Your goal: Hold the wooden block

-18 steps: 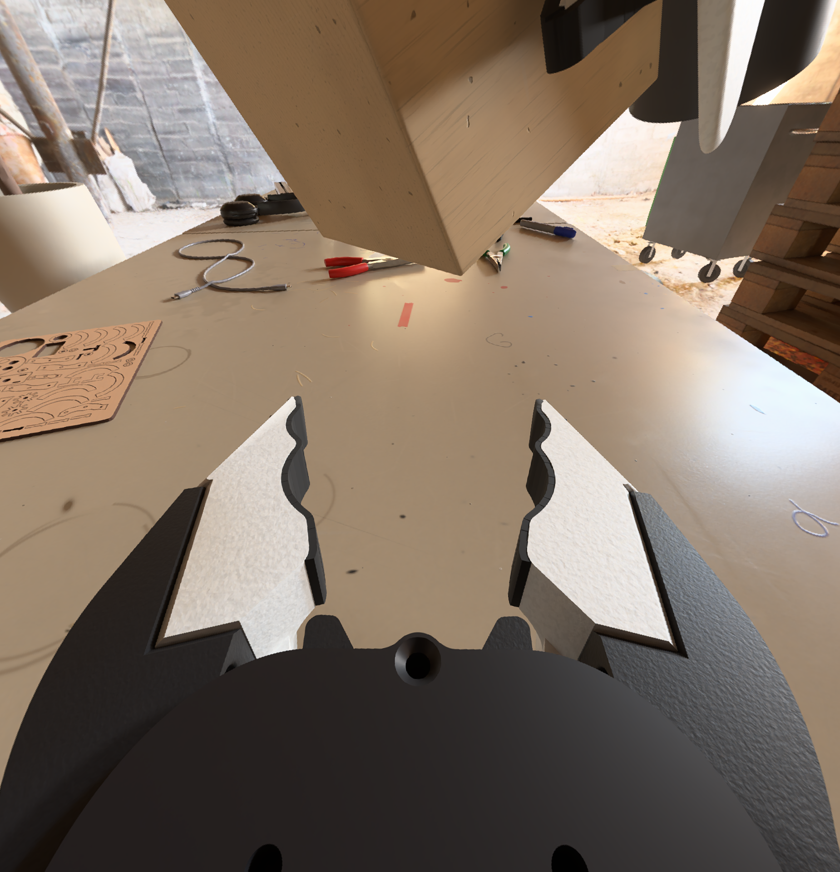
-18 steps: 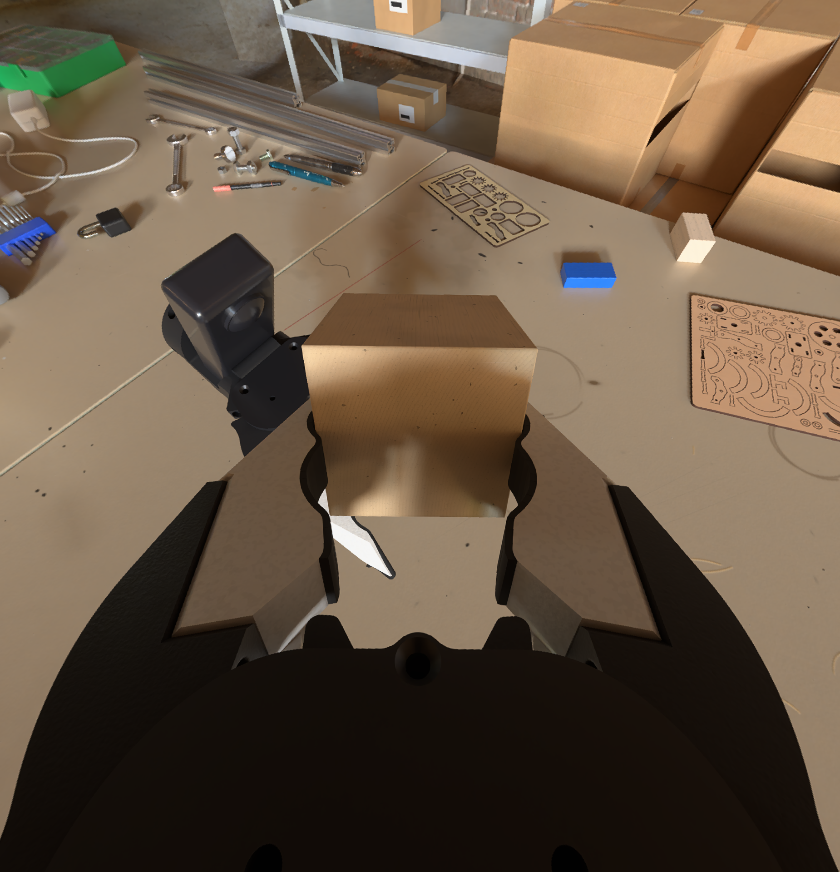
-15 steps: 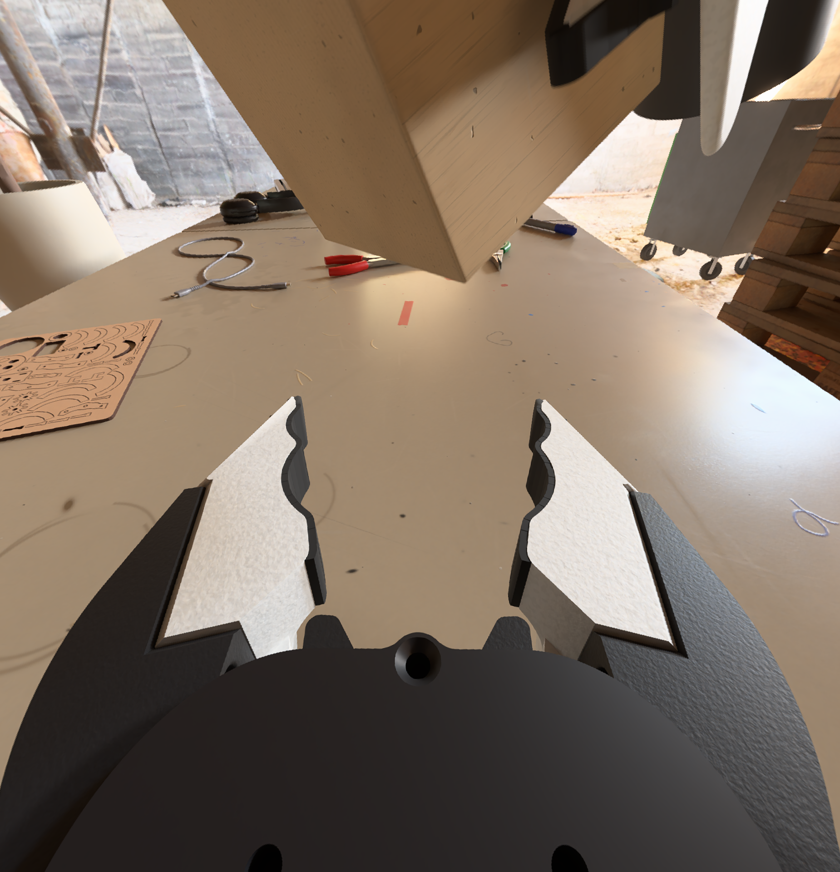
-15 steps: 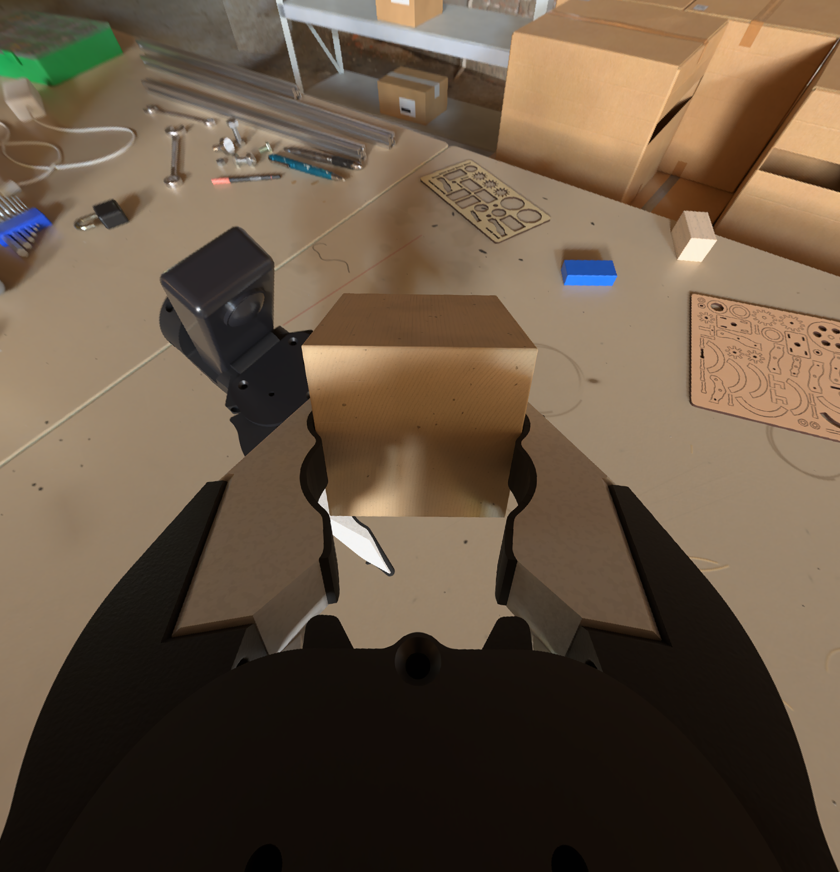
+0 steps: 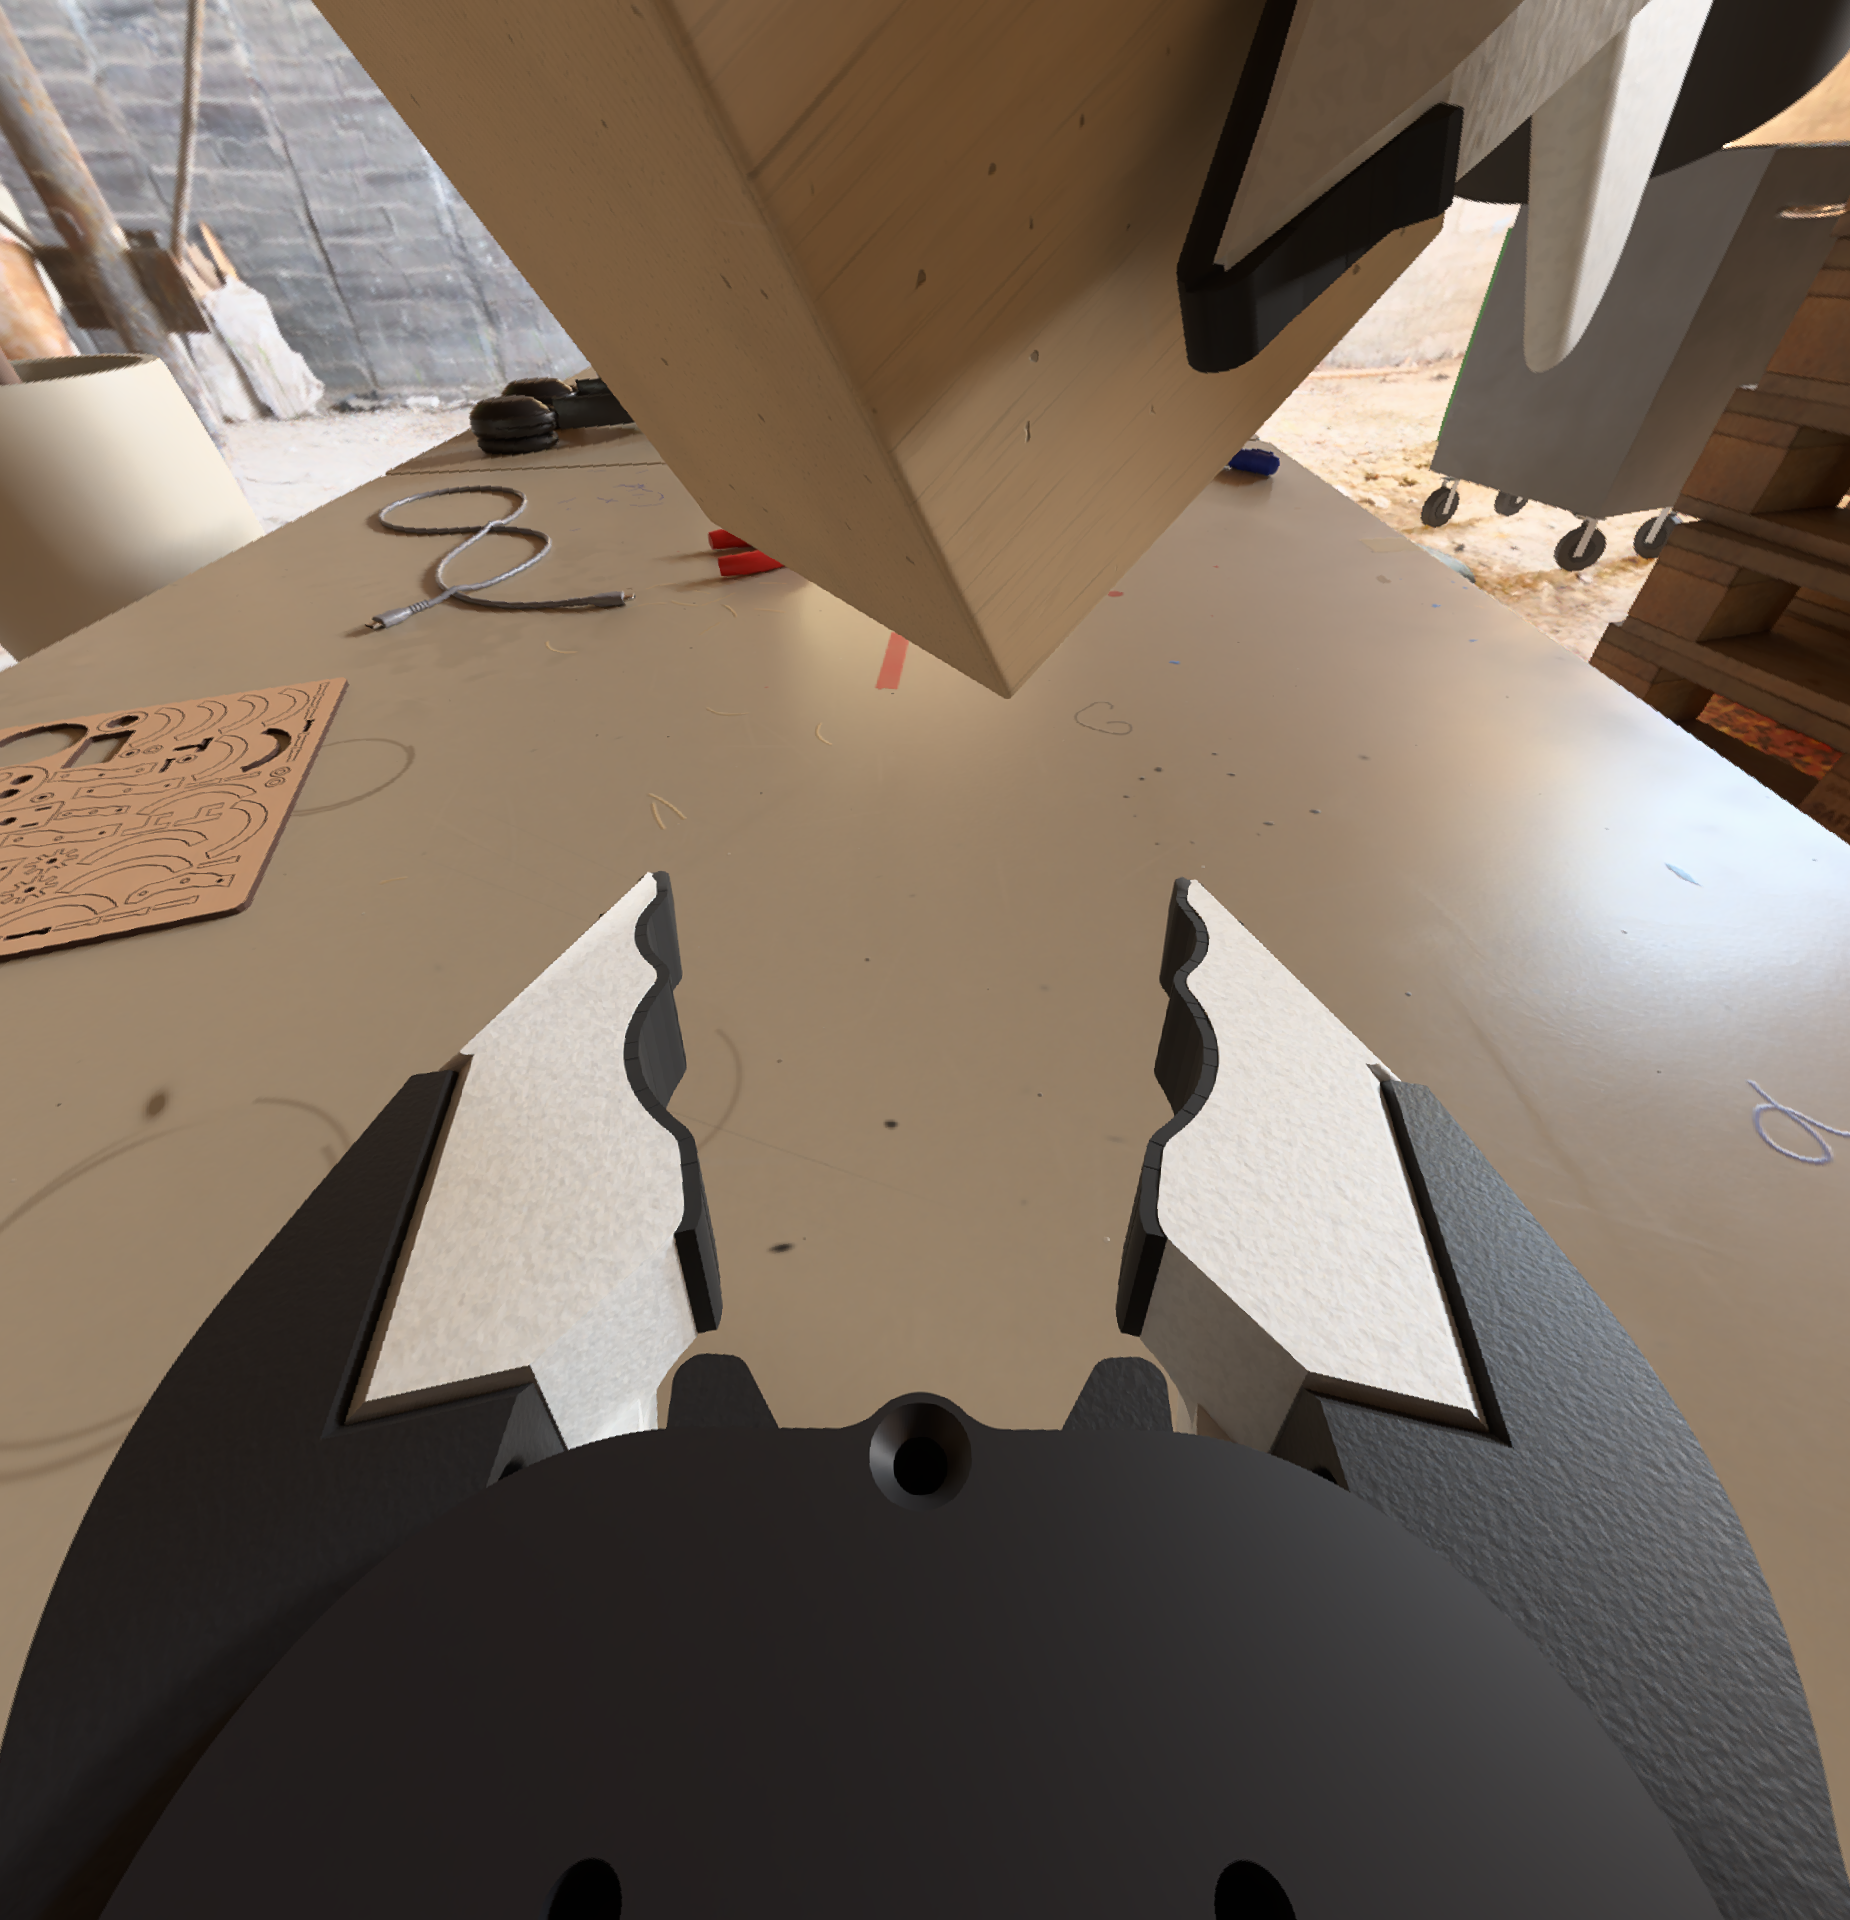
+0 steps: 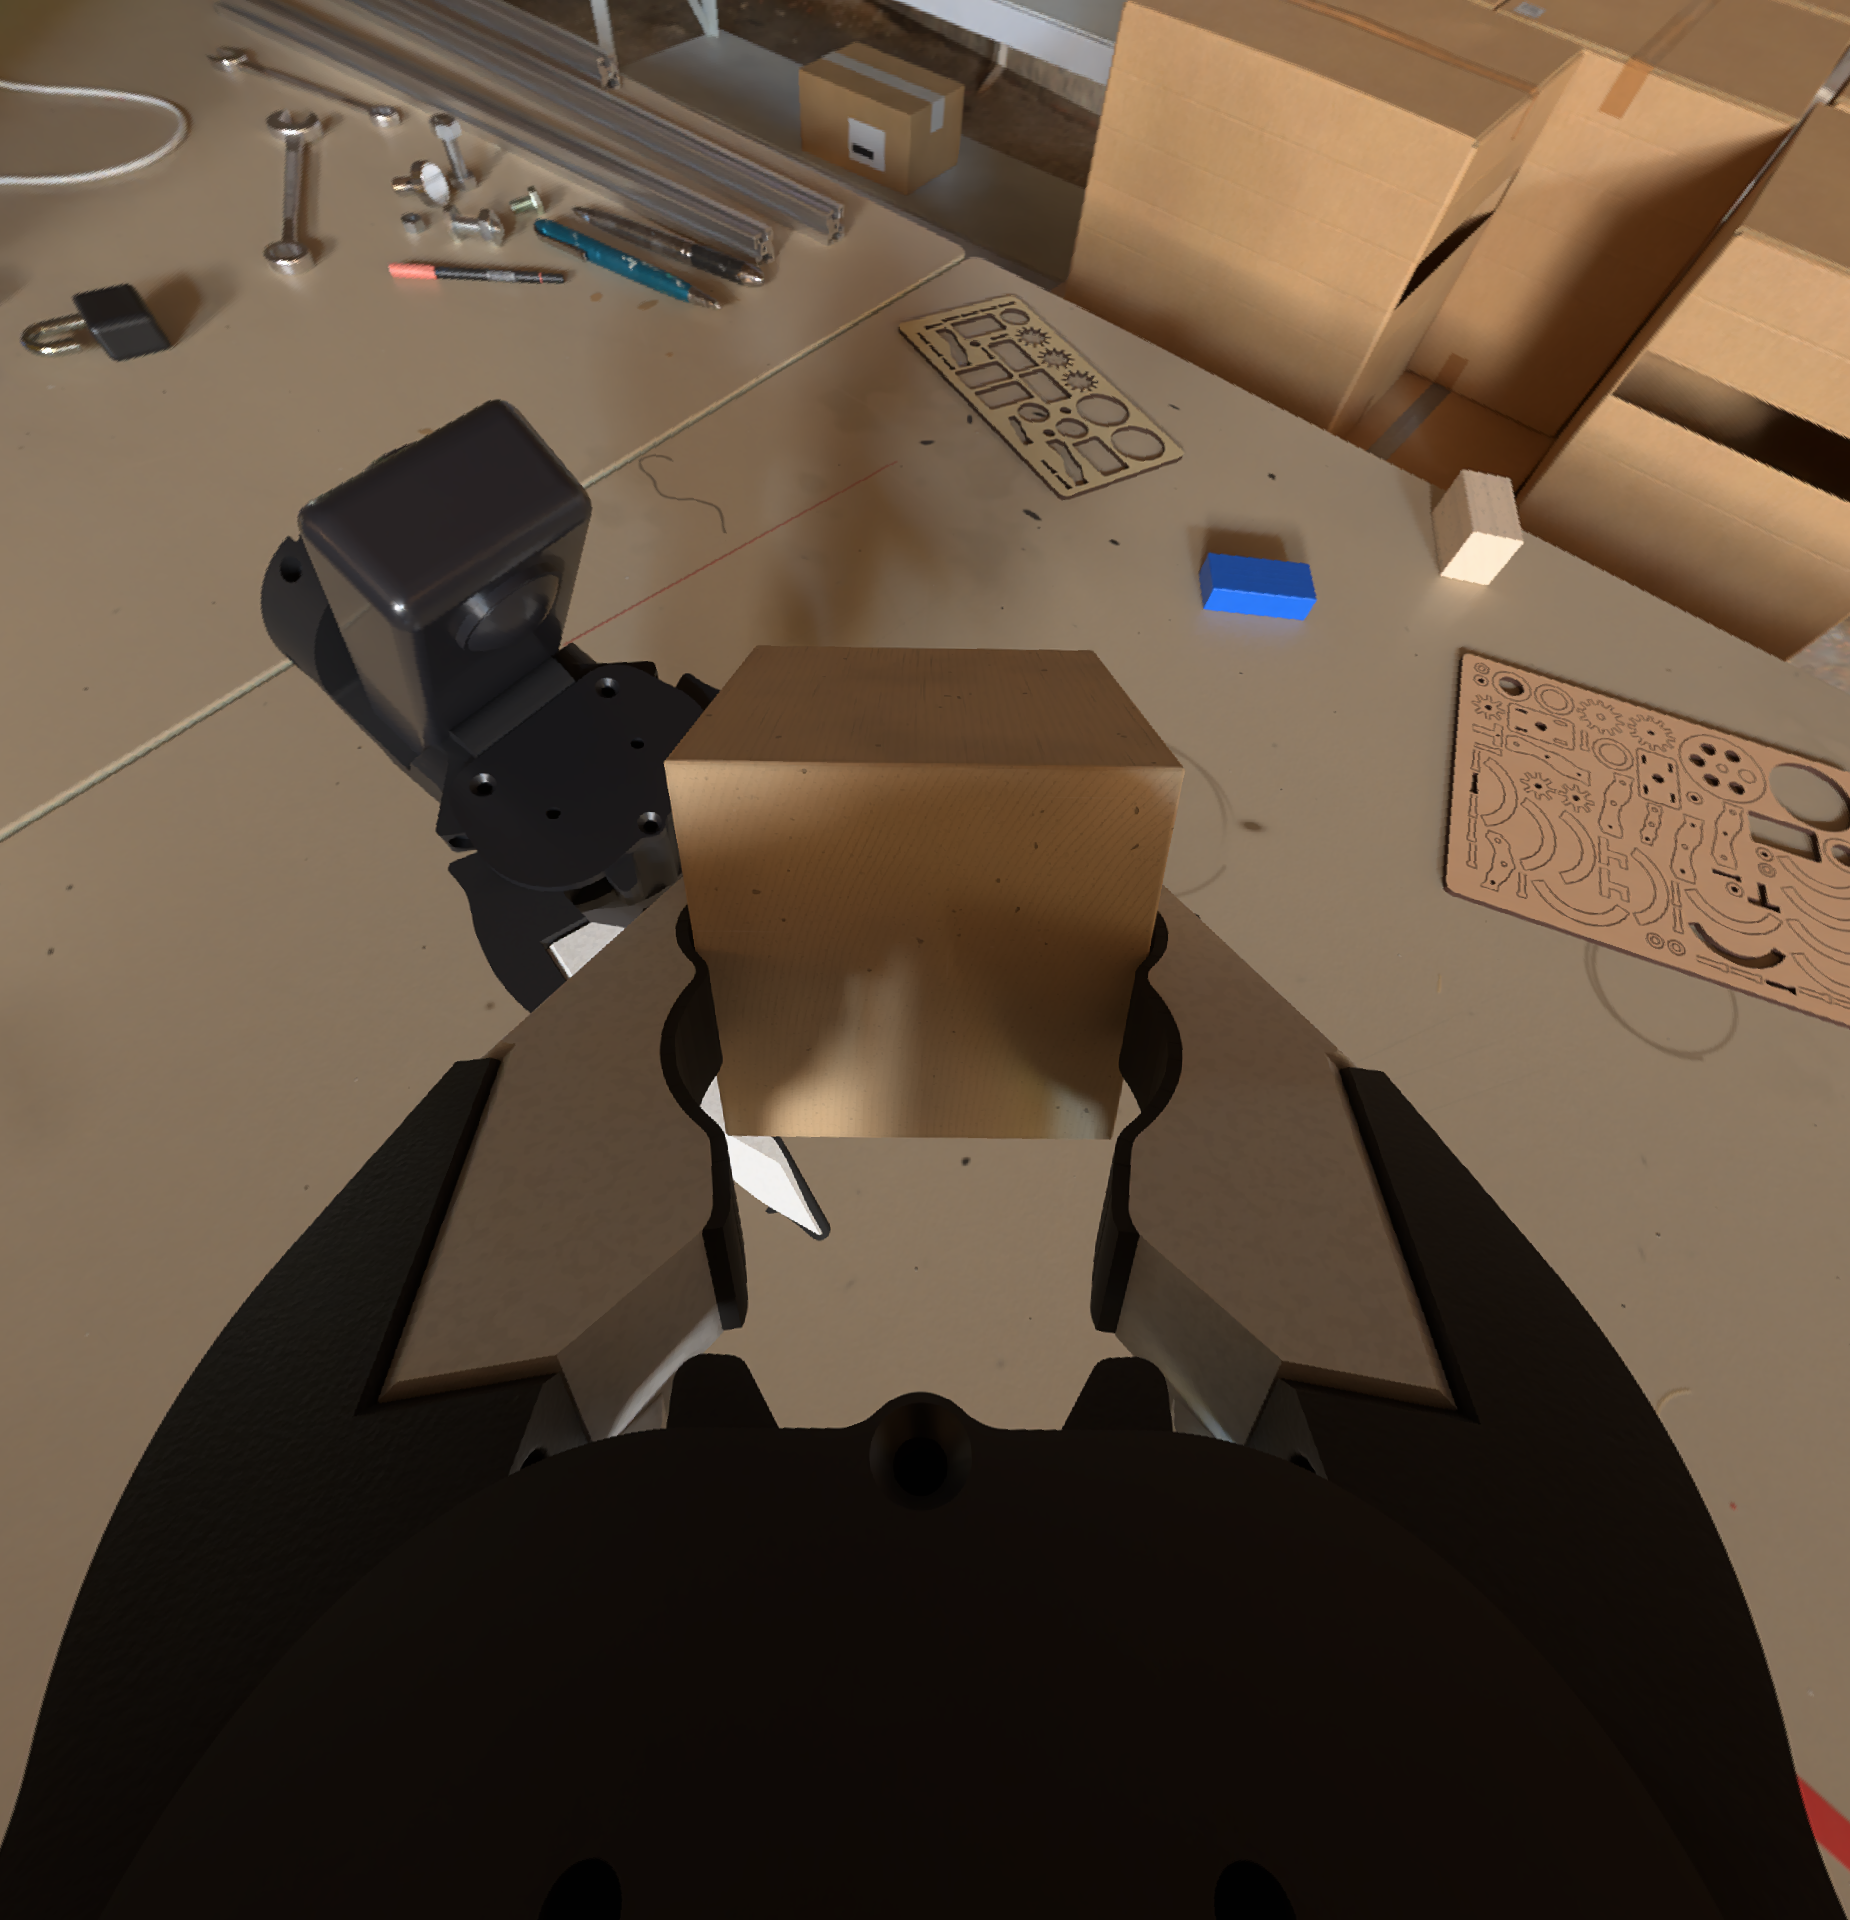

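The wooden block (image 6: 921, 883) is a pale cube clamped between the two fingers of my right gripper (image 6: 921, 920), which holds it above the table. In the left wrist view the block (image 5: 848, 312) hangs tilted at the top of the picture, one corner pointing down, and a finger (image 5: 1305, 208) of the right gripper presses on its side. My left gripper (image 5: 921, 894) is open and empty, low over the table, below the block. Its black body (image 6: 547, 790) shows left of and under the block in the right wrist view.
A laser-cut wooden sheet (image 5: 121, 810) lies to the left, also seen on the right in the right wrist view (image 6: 1648, 842). A grey cable (image 5: 474, 561) lies ahead. A blue block (image 6: 1256, 587), a small wooden block (image 6: 1477, 525), cardboard boxes (image 6: 1420, 208), wrenches (image 6: 292, 187) and a padlock (image 6: 110, 322) lie beyond.
The held block has come lower and nearer to my left gripper and looks larger in its view. The right gripper stays shut on it. The left gripper stays open and still.
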Tool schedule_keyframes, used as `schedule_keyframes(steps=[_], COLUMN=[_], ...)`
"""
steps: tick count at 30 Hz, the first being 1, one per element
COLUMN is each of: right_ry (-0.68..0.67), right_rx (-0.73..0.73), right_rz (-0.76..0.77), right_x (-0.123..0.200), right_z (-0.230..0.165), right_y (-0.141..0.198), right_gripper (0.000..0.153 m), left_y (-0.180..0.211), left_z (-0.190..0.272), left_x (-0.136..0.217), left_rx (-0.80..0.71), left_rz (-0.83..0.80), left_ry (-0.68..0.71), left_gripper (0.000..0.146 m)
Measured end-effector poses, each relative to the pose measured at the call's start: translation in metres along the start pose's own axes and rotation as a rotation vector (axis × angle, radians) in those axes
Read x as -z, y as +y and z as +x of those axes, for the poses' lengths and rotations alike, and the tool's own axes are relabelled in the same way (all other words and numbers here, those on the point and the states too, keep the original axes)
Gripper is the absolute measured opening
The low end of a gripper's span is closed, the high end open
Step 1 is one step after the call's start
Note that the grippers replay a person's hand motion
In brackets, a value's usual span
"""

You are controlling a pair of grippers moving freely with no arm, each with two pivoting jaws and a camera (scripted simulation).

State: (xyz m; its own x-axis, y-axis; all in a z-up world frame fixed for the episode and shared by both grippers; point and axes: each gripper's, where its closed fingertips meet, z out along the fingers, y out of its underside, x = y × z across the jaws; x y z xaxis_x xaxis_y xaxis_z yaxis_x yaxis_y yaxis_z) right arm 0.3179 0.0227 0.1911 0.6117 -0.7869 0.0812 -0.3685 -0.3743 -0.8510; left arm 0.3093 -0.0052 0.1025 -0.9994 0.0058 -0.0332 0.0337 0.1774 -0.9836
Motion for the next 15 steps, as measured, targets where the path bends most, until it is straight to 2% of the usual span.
schedule_keyframes(steps=[10,13,15], right_ry=[-0.088,-0.089,-0.088], right_rx=[0.022,0.012,0.009], right_rz=[0.010,0.011,0.013], right_x=[0.0033,0.0030,0.0022], right_z=[0.0022,0.0019,0.0017], right_y=[0.0025,0.0024,0.0019], right_gripper=[0.078,0.078,0.078], left_y=[-0.0001,-0.0020,-0.0065], left_z=[0.0008,0.0014,0.0010], left_x=[-0.0018,-0.0038,-0.0071], left_rx=[-0.022,-0.037,-0.042], left_rz=[0.000,-0.013,0.003], left_ry=[-0.004,-0.002,-0.015], left_gripper=[0.089,0.092,0.099])
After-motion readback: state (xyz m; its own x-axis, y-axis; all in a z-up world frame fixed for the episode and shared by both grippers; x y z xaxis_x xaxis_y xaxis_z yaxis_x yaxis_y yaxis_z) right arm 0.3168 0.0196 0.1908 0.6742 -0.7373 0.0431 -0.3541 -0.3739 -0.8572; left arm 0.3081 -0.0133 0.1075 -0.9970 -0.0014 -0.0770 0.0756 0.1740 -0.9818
